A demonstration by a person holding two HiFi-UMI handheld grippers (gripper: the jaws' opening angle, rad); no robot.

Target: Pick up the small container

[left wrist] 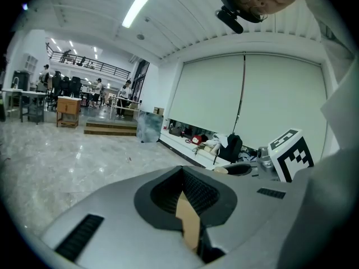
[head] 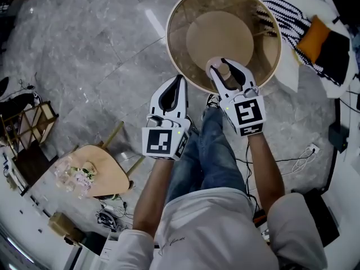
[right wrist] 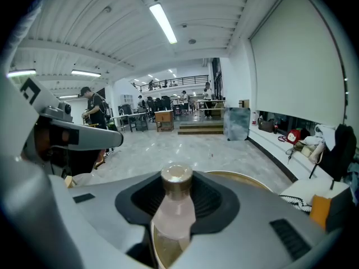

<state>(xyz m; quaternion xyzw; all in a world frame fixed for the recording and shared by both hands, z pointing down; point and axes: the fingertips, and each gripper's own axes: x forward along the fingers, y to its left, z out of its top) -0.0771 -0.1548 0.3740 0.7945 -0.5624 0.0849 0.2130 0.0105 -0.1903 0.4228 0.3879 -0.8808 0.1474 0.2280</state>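
Observation:
The small container [head: 224, 70] is a pale pink bottle with a gold cap. My right gripper [head: 224, 64] is shut on it, above the near edge of a round wooden table [head: 264, 66]. In the right gripper view the bottle [right wrist: 173, 209] stands upright between the jaws of that gripper [right wrist: 176, 189], its cap poking above the black pads. The table rim [right wrist: 252, 178] shows behind it. My left gripper [head: 179, 79] hangs to the left of the table, shut with nothing in it. In the left gripper view its jaws [left wrist: 183, 171] meet at the tip.
A low wooden stool [head: 107, 176] with pink flowers on it stands at the lower left. A wooden frame [head: 34, 122] is at the far left. Striped and orange cloths [head: 292, 21] lie right of the table. Cables [head: 304, 157] trail on the grey marble floor.

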